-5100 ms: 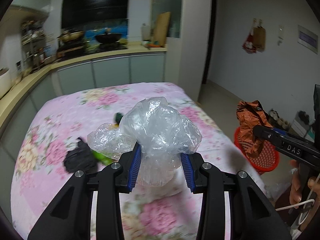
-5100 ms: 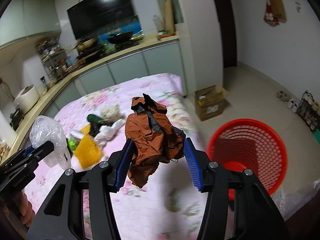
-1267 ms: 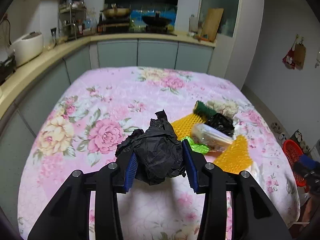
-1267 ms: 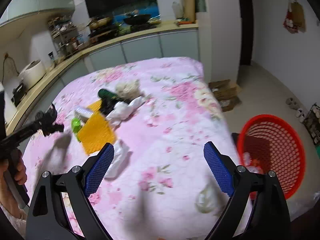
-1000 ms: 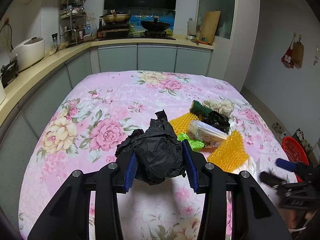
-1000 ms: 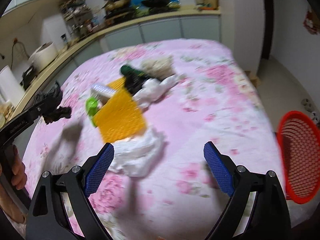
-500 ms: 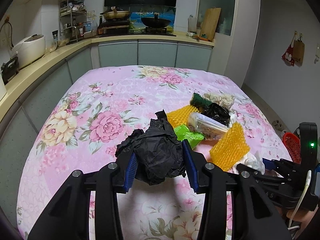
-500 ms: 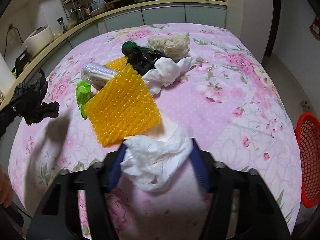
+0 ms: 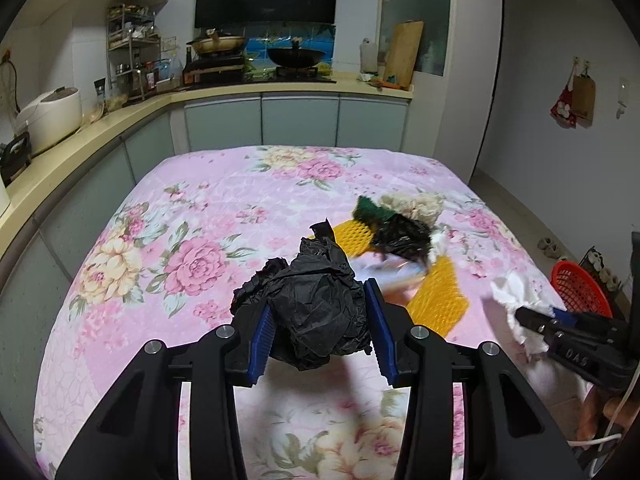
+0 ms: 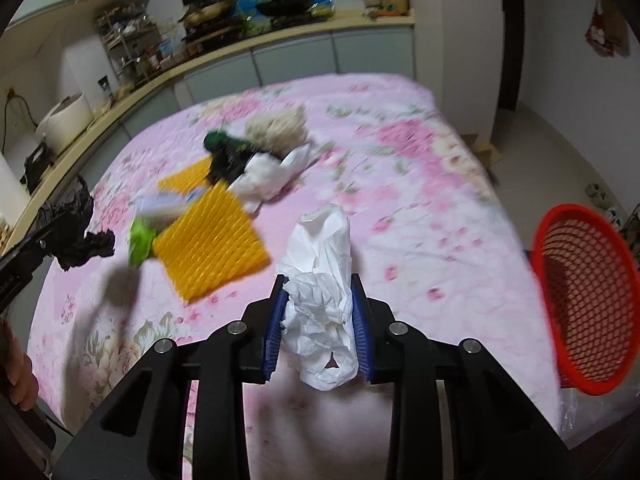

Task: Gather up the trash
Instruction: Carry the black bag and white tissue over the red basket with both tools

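My left gripper [image 9: 319, 332] is shut on a crumpled black plastic bag [image 9: 316, 304], held above the pink floral table [image 9: 200, 216]; it also shows in the right wrist view [image 10: 72, 224]. My right gripper [image 10: 319, 322] is shut on a crumpled white tissue [image 10: 320, 288], lifted off the cloth; the tissue shows at the right in the left wrist view [image 9: 516, 300]. A red mesh basket [image 10: 584, 292] stands on the floor right of the table. A trash pile lies mid-table: yellow foam nets [image 10: 208, 240], a green wrapper [image 10: 140, 240], a black bag [image 10: 228, 160], white tissue [image 10: 268, 172].
A beige fluffy wad [image 10: 276, 128] and a dark green item [image 10: 216, 140] lie behind the pile. Kitchen counters [image 9: 100, 120] run along the far and left sides. A cardboard box [image 10: 484, 148] sits on the floor past the table's right edge.
My right gripper closed on the white tissue and lifted it off the table, swinging right towards the basket. My left gripper keeps holding the black bag.
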Demonstrator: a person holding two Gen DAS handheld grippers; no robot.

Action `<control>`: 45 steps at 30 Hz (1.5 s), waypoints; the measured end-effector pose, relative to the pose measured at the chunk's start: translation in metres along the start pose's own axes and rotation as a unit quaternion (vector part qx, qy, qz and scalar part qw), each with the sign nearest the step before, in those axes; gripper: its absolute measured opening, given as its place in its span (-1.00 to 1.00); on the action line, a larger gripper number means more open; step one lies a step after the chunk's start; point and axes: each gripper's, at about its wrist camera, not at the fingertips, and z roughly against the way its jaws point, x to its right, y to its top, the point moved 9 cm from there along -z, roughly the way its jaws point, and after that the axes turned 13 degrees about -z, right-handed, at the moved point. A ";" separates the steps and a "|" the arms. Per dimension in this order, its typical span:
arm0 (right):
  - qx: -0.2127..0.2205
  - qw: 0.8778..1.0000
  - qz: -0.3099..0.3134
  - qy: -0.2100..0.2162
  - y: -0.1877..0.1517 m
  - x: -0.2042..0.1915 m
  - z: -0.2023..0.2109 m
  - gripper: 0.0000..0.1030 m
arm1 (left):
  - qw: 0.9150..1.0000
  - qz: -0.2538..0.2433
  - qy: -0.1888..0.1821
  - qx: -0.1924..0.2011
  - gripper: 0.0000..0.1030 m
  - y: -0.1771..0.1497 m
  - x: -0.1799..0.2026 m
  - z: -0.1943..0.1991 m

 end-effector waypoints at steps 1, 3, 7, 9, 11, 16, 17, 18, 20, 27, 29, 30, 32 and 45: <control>0.006 1.000 0.000 -0.001 0.003 0.002 0.003 -0.42 | 1.000 -0.003 -0.002 0.002 -0.21 0.003 0.004 0.001; 0.015 1.000 -0.002 -0.002 0.010 0.004 0.009 -0.42 | 1.000 -0.009 -0.004 0.007 -0.21 0.008 0.011 0.003; 0.036 0.999 -0.001 -0.001 0.021 0.004 0.022 -0.42 | 1.000 -0.019 -0.004 0.016 -0.21 0.015 0.021 0.008; 0.049 0.999 0.003 0.000 0.026 0.002 0.030 -0.42 | 1.000 -0.022 -0.005 0.022 -0.21 0.019 0.025 0.011; 0.060 0.998 0.007 0.001 0.031 0.000 0.037 -0.42 | 0.999 -0.023 -0.005 0.026 -0.21 0.023 0.027 0.014; 0.082 0.997 0.010 0.006 0.040 -0.004 0.055 -0.42 | 0.999 -0.028 -0.008 0.038 -0.21 0.033 0.035 0.021; 0.085 0.996 0.010 0.007 0.041 -0.004 0.058 -0.42 | 0.999 -0.030 -0.008 0.040 -0.21 0.034 0.036 0.022; 0.087 0.996 0.009 0.007 0.042 -0.003 0.061 -0.42 | 0.999 -0.031 -0.009 0.041 -0.21 0.035 0.038 0.023; 0.093 0.996 0.007 0.007 0.045 -0.001 0.067 -0.42 | 0.998 -0.034 -0.013 0.043 -0.21 0.038 0.042 0.024; 0.116 0.993 0.000 0.000 0.050 0.009 0.089 -0.42 | 0.997 -0.047 -0.032 0.046 -0.21 0.045 0.062 0.024; 0.124 0.992 -0.004 -0.002 0.055 0.015 0.095 -0.42 | 0.997 -0.052 -0.039 0.050 -0.21 0.049 0.070 0.024; 0.128 0.992 -0.006 -0.005 0.056 0.017 0.098 -0.42 | 0.996 -0.055 -0.042 0.051 -0.20 0.051 0.073 0.025; 0.134 0.991 -0.011 -0.008 0.059 0.024 0.103 -0.42 | 0.995 -0.060 -0.050 0.055 -0.21 0.056 0.082 0.024; 0.161 0.983 -0.061 -0.060 0.069 0.090 0.129 -0.42 | 0.985 -0.103 -0.118 0.066 -0.20 0.083 0.163 0.013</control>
